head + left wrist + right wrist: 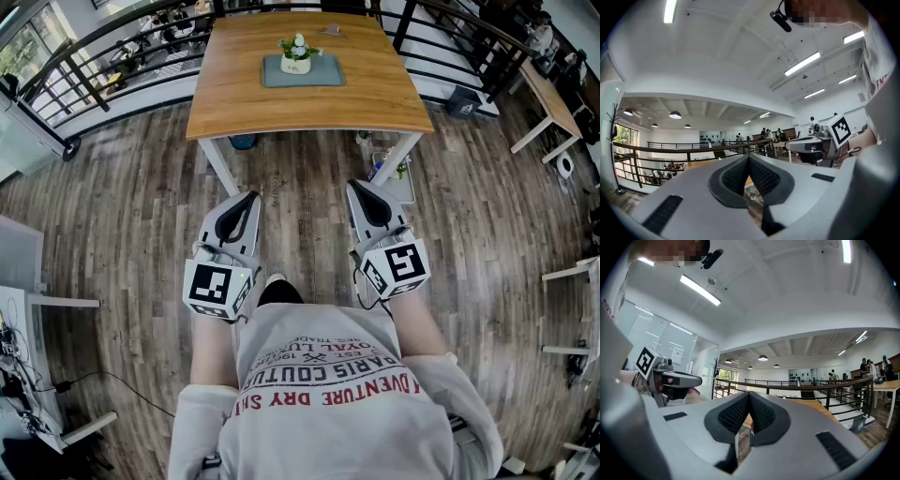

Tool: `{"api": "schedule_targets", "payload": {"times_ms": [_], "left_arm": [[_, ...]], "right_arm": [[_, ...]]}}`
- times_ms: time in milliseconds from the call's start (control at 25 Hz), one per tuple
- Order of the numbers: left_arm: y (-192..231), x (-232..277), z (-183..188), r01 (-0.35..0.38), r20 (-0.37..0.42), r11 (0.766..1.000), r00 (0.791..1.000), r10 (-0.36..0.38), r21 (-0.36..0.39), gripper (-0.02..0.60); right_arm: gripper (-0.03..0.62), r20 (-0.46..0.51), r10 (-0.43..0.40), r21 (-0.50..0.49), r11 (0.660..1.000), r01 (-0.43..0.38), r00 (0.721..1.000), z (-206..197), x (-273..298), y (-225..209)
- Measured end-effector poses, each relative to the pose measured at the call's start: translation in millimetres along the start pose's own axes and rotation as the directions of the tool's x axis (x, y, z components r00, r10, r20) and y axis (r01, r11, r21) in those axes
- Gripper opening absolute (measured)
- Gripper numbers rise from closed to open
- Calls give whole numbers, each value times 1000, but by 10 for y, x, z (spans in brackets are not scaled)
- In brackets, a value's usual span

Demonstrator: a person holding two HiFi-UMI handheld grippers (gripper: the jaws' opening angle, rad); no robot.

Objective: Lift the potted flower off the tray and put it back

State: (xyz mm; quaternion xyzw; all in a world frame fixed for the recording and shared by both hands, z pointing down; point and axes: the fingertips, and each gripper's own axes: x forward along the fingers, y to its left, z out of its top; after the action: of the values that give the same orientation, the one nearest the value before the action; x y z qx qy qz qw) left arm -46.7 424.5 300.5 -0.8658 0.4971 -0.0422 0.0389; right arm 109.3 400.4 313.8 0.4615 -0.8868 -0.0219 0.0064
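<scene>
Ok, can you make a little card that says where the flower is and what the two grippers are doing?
flower: upright in a white pot, standing on the tray
tray: grey, lying toward the far end of the table
table: wooden, nothing else near the tray
left gripper: jaws shut, empty, held level, well short of the table
right gripper: jaws shut, empty, held level beside the left one
lift: not yet begun
</scene>
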Motion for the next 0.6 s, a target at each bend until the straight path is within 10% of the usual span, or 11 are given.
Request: {"api": "schedule_targets", "payload": {"times_ms": [600], "left_arm": [[-77, 109, -40, 23, -23, 1000, 999, -23, -13, 12]], "right_arm": [[26, -27, 0, 8, 1000, 0, 1000, -91, -5, -64]]}}
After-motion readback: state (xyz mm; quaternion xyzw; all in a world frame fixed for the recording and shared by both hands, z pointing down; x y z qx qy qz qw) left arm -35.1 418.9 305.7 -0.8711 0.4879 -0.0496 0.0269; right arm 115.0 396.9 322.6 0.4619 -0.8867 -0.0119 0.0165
